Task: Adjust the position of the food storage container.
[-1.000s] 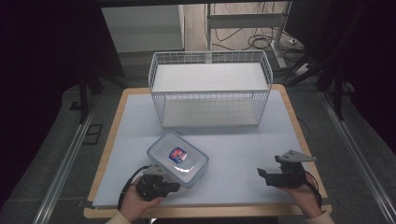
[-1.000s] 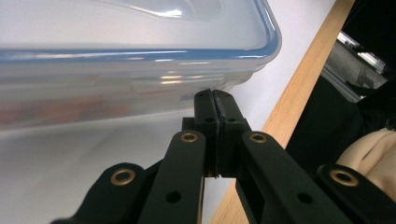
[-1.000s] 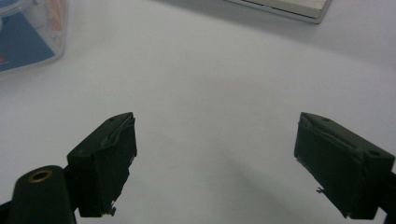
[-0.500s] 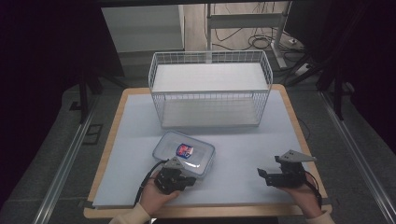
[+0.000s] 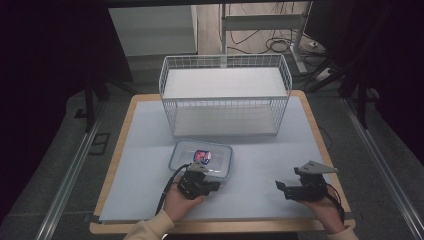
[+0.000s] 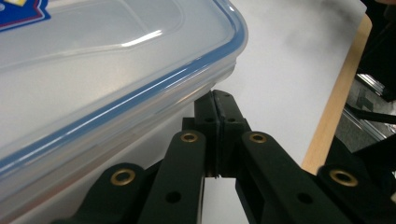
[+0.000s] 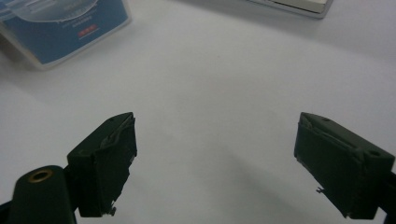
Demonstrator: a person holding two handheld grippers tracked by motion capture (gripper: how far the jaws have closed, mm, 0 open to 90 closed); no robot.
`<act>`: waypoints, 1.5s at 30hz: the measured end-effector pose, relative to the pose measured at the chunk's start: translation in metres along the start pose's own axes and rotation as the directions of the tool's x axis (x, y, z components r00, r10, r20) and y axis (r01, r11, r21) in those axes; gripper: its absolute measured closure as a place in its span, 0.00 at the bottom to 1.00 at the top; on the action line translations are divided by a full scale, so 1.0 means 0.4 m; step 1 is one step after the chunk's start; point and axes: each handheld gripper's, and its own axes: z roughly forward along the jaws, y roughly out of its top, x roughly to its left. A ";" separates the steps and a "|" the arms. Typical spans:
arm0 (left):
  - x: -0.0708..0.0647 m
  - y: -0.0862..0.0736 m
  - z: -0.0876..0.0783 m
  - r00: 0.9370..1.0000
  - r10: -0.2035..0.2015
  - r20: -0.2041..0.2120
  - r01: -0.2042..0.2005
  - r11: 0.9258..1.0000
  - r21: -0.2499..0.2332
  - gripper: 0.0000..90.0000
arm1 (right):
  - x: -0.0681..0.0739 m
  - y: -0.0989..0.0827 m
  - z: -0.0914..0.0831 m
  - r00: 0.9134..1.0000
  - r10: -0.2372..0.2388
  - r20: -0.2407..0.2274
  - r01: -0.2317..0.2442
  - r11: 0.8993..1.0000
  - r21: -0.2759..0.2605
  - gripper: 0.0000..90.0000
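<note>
Left gripper view puts the left gripper (image 6: 215, 135) with its jaws pressed together, nothing between them, their tips against the side wall of the one clear plastic container (image 6: 93, 84) just under its blue-sealed lid; the box lies on the white mat (image 5: 260, 170) just in front of the single wire basket (image 5: 225, 95). It looks light, rigid and slick, so the lid's rim is probably the surest hold. Well apart, the right gripper (image 7: 215, 163) hangs spread wide and empty.
</note>
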 end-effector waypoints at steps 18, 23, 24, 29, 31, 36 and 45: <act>0.051 -0.006 -0.258 0.991 -0.040 -0.128 0.010 0.974 -0.225 1.00 | 0.002 0.001 -0.002 1.000 -0.007 0.010 0.007 1.000 0.000 0.15; 0.167 -0.027 -0.294 0.935 -0.111 -0.337 0.030 0.971 -0.238 1.00 | -0.001 0.001 -0.001 1.000 -0.003 0.012 0.003 1.000 0.001 0.15; 0.195 -0.035 -0.295 0.936 -0.157 -0.316 0.075 0.964 -0.256 1.00 | -0.002 0.001 -0.001 1.000 -0.002 0.013 0.002 1.000 0.000 0.15; 0.304 -0.067 -0.265 0.933 -0.256 -0.253 0.196 0.951 -0.240 1.00 | -0.002 0.001 0.001 1.000 -0.002 0.016 0.002 1.000 0.002 0.15; 0.321 -0.064 -0.245 0.936 -0.254 -0.245 0.202 0.955 -0.218 1.00 | -0.002 0.001 0.002 1.000 -0.002 0.017 0.002 1.000 0.004 0.15; 0.327 -0.055 -0.201 0.948 -0.219 -0.232 0.186 0.970 -0.155 1.00 | -0.002 0.000 0.001 1.000 -0.004 0.020 0.003 1.000 0.004 0.15; 0.314 -0.055 -0.188 0.960 -0.214 -0.183 0.189 0.971 -0.144 1.00 | -0.005 0.002 0.000 1.000 -0.003 0.021 0.003 1.000 0.000 0.15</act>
